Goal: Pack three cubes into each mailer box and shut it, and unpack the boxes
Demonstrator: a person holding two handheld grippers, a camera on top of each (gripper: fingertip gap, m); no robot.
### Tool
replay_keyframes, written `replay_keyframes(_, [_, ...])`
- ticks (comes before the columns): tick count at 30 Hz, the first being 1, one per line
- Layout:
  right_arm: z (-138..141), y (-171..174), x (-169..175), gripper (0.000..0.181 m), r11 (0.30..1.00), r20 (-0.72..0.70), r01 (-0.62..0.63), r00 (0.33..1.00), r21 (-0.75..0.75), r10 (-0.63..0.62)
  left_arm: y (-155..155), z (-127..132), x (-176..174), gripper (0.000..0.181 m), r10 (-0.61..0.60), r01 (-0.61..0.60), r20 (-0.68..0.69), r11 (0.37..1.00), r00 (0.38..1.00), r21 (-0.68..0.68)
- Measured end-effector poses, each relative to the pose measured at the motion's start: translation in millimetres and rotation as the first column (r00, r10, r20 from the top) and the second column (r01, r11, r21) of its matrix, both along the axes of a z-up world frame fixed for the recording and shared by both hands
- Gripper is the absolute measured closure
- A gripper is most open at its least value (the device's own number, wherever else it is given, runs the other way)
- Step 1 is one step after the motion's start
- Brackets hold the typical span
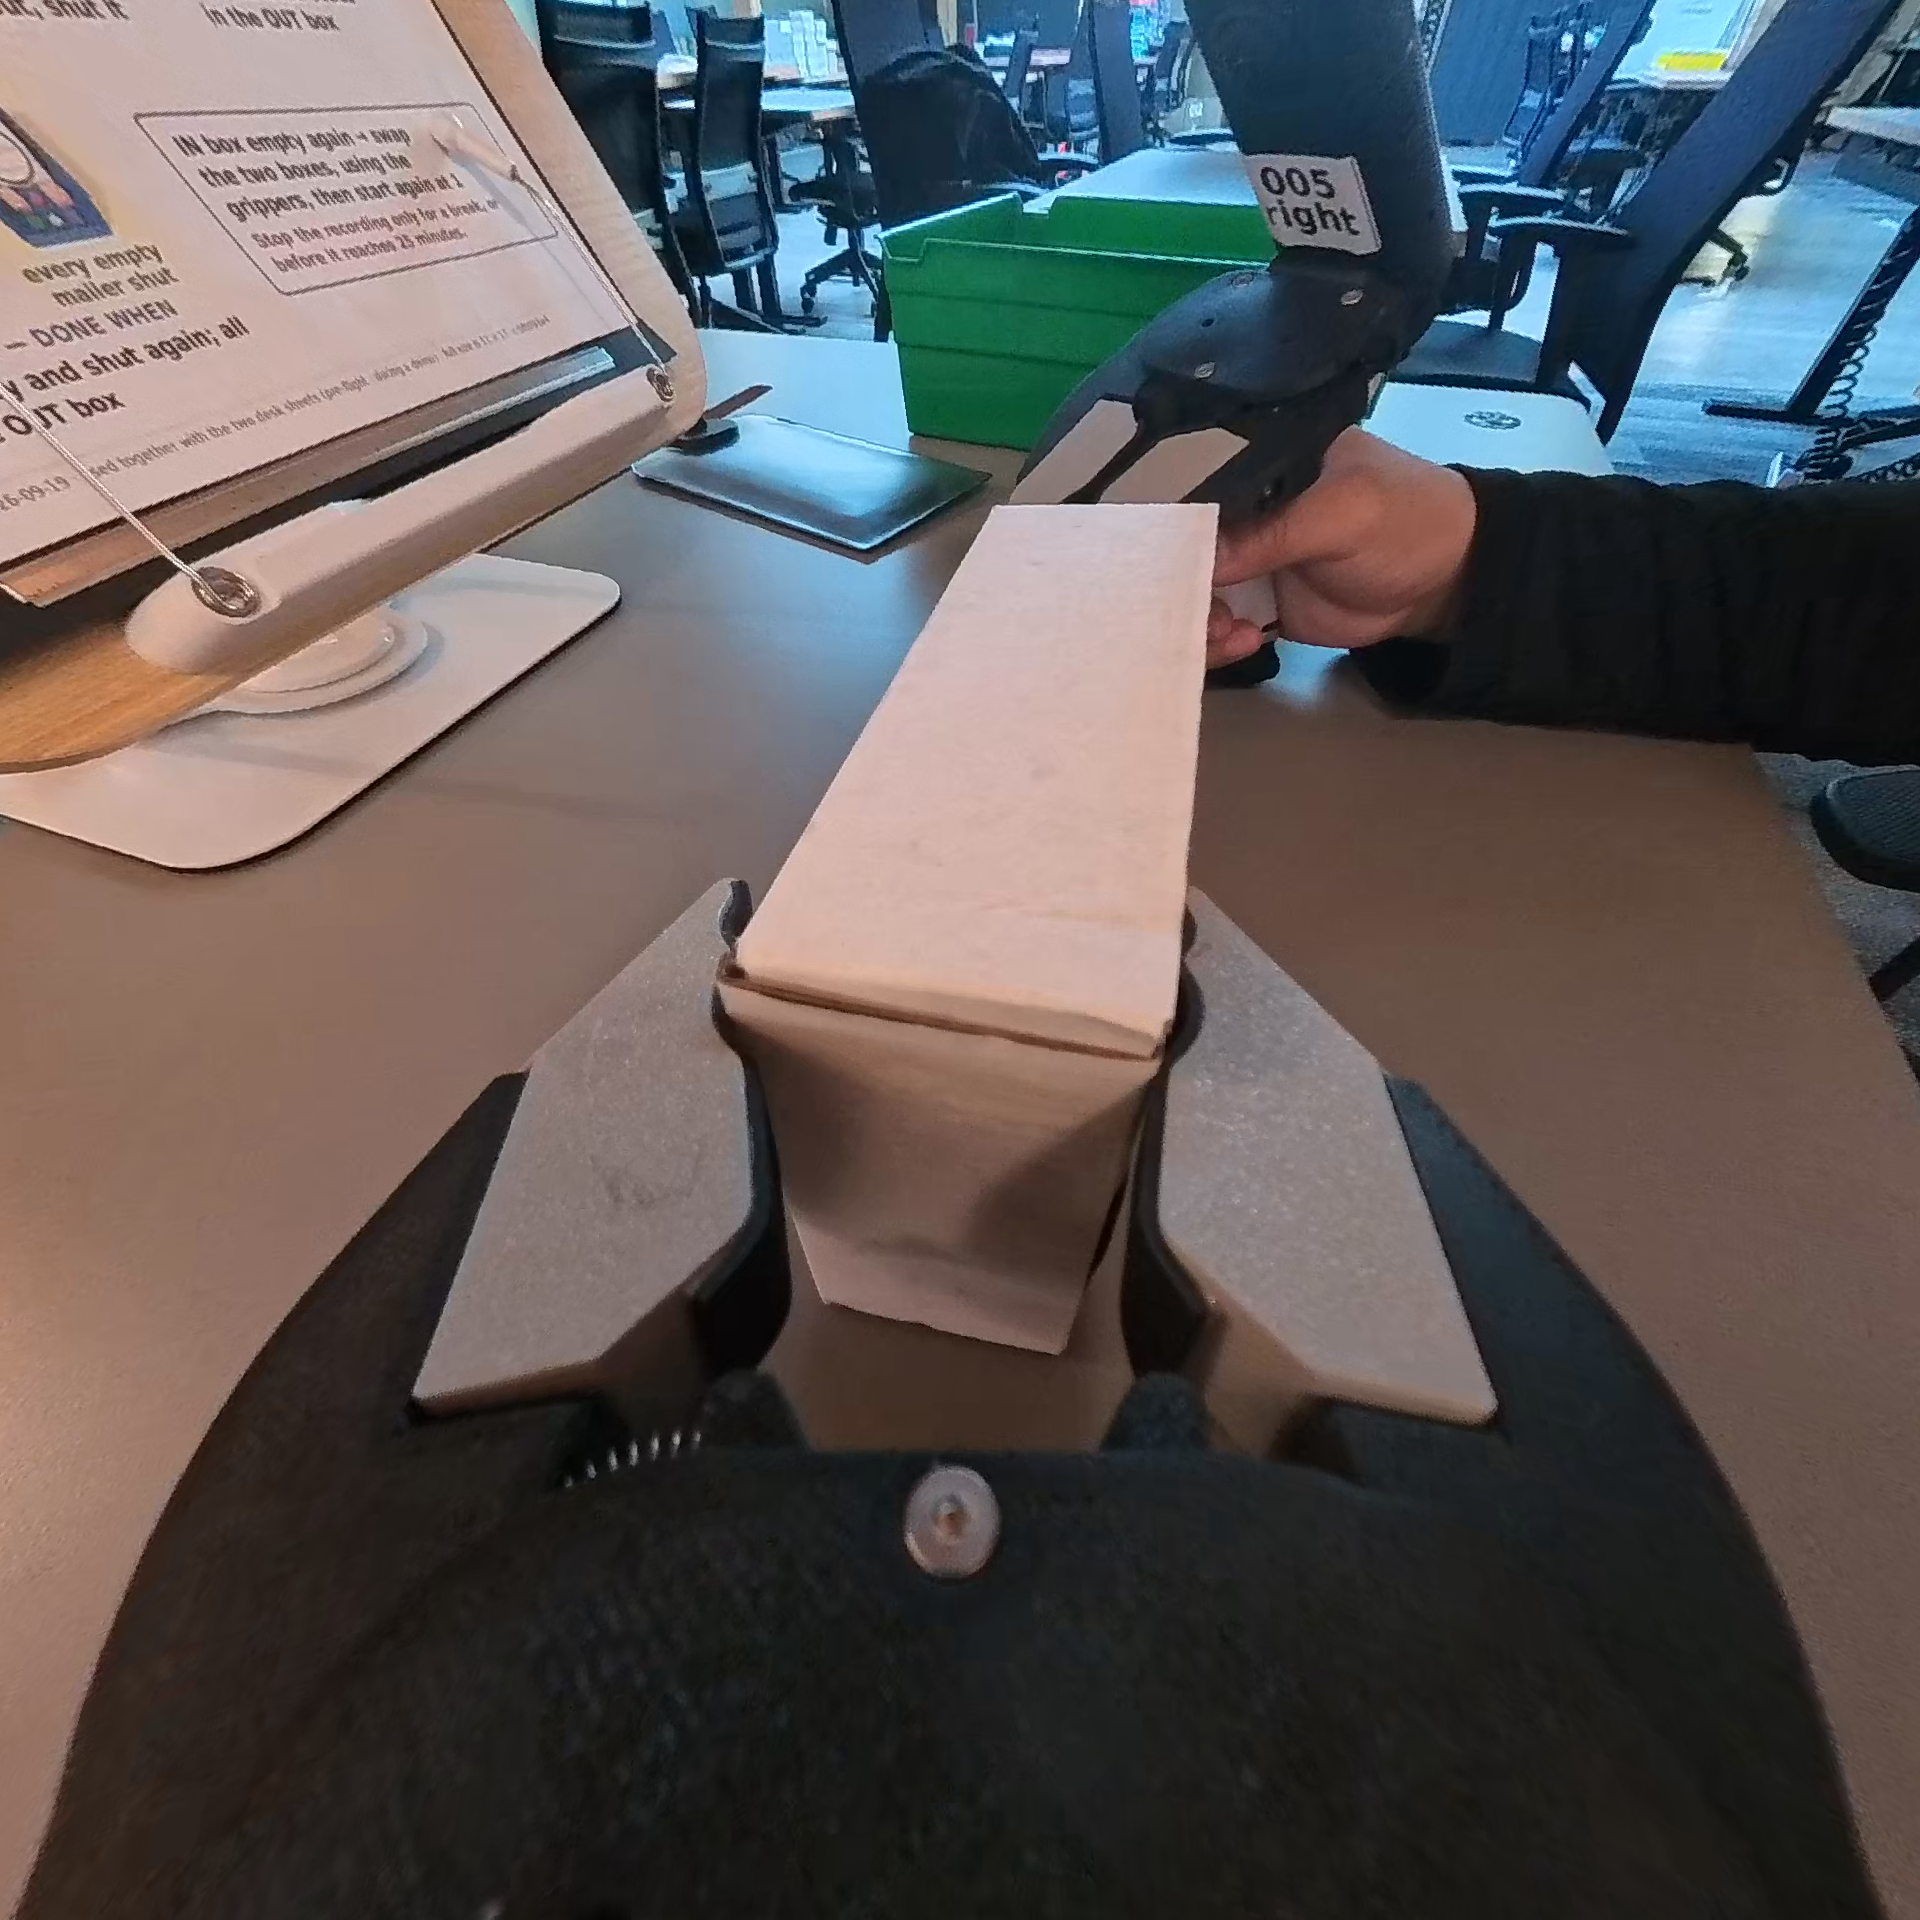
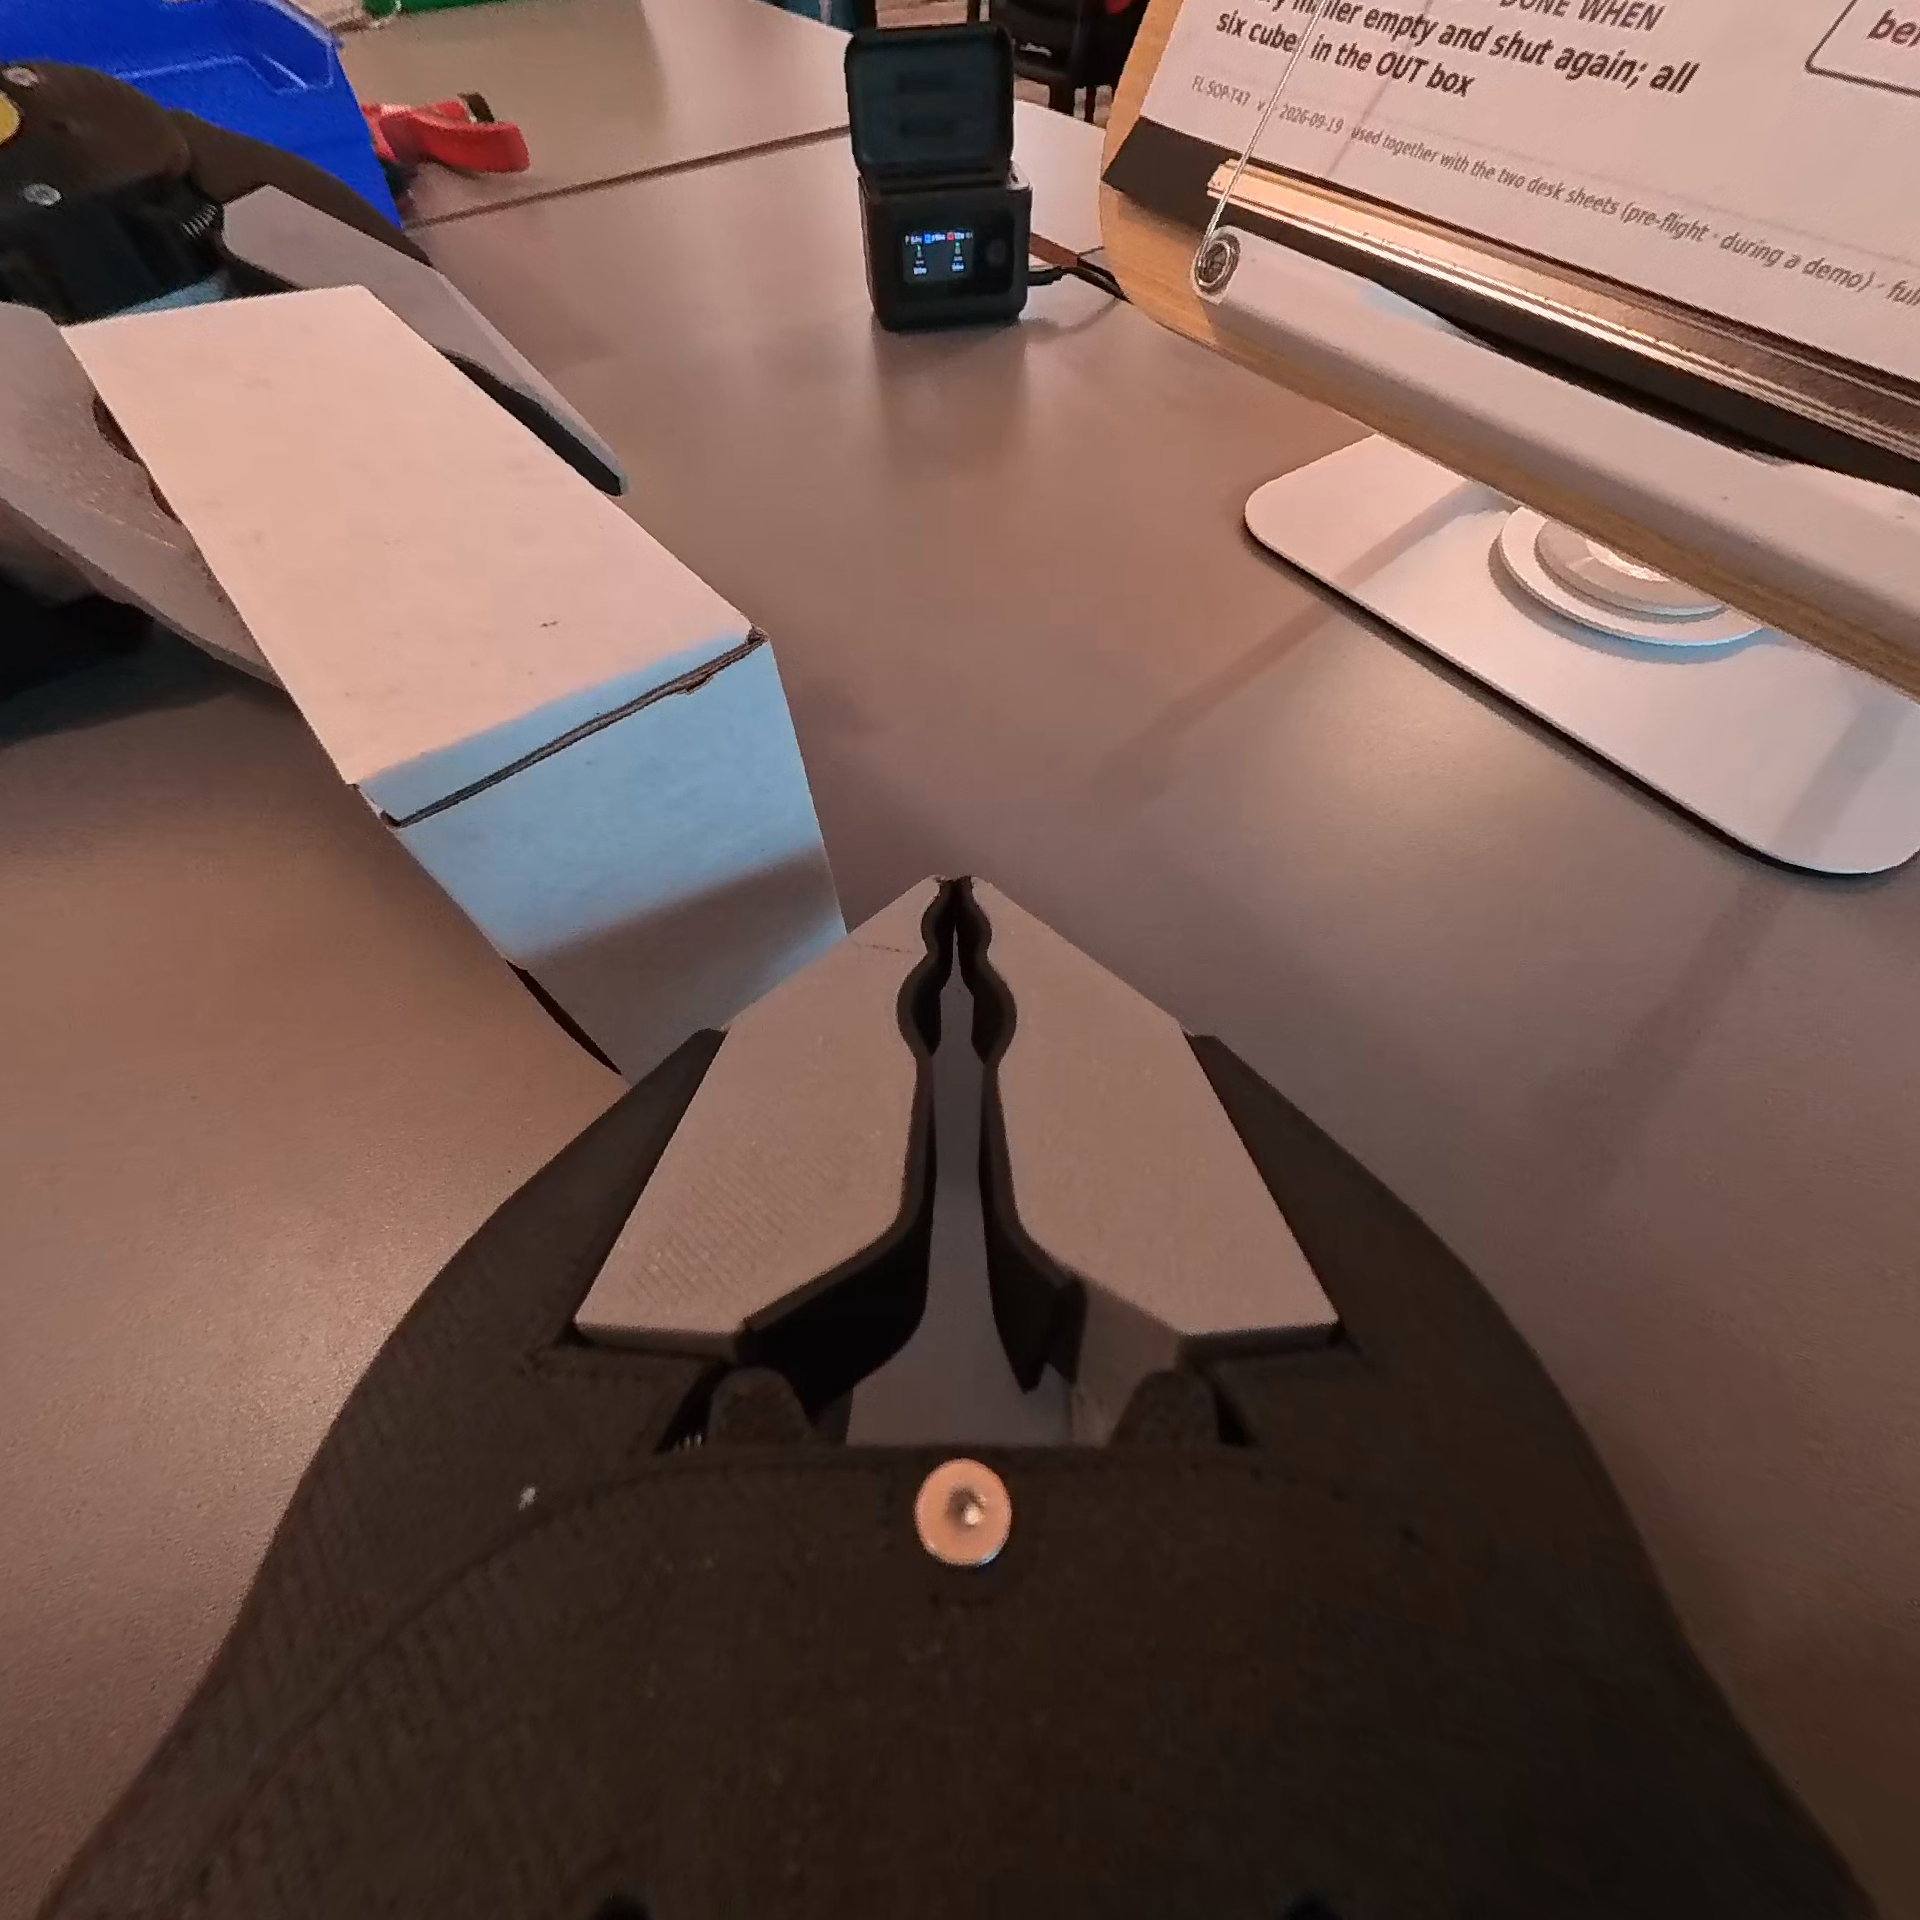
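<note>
Gripping the near end of the white mailer box, the left gripper has its jaws clamped on cardboard that visibly dents; light, soft-walled, best held near corners. Box raised over the surface. The right gripper hovers beside it, jaws closed, empty.

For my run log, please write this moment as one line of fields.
left gripper: shut on white mailer box, one end | right gripper: shut, empty, beside other end | box: closed | table: grey
</note>
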State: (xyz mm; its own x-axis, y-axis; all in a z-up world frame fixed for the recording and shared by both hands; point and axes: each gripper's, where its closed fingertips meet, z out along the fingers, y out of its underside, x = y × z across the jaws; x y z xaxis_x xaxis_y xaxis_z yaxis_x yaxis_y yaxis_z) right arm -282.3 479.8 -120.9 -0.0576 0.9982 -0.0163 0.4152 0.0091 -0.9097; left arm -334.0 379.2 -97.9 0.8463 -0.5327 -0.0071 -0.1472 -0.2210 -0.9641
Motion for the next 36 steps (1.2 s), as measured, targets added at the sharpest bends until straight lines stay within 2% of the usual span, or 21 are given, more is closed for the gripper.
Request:
replay_keyframes(23, [1, 4, 2, 0.181, 0.999, 0.000, 0.020, 1.000, 0.034, -0.020, 0, -1, 1, 0.102, -0.003, 0.003, -0.004, 1.000, 1.000, -0.004])
replay_keyframes(25, [9, 13, 5, 0.174, 0.997, -0.031, 0.058, 0.998, 0.054, -0.056, 0, -1, 0, 0.102, 0.003, -0.003, -0.005, 1.000, 1.000, -0.005])
replay_keyframes(27, [28, 14, 8, 0.157, 0.998, -0.106, 0.057, 0.993, 0.018, -0.055, 1, -1, 0, 0.102, 0.007, -0.007, -0.007, 1.000, 1.000, -0.006])
replay_keyframes(28, [41, 10, 10, 0.143, 0.999, -0.162, 0.036, 0.986, -0.007, -0.037, 1, -1, 0, 0.102, 0.010, -0.010, -0.007, 1.000, 1.000, -0.007])
replay_keyframes(29, [56, 2, 11, 0.121, 1.000, -0.219, 0.001, 0.976, -0.026, -0.007, 2, -1, 0, 0.102, 0.012, -0.012, -0.006, 1.000, 1.000, -0.008])
replay_keyframes(30, [71, -6, 13, 0.113, 0.999, -0.268, -0.030, 0.963, -0.036, 0.019, 2, -1, 0, 0.103, 0.014, -0.014, -0.002, 1.000, 1.000, -0.008])
replay_keyframes(33, [98, -47, 9, 0.117, 0.987, -0.322, -0.160, 0.935, -0.013, 0.147, 1, -1, 2, 0.103, 0.002, -0.002, -0.004, 1.000, 1.000, -0.008])
replay_keyframes(36, [94, -98, -11, 0.116, 0.949, -0.184, -0.300, 0.932, 0.092, 0.313, 1, -2, 4, 0.103, -0.007, 0.007, -0.013, 1.000, 1.000, -0.010])
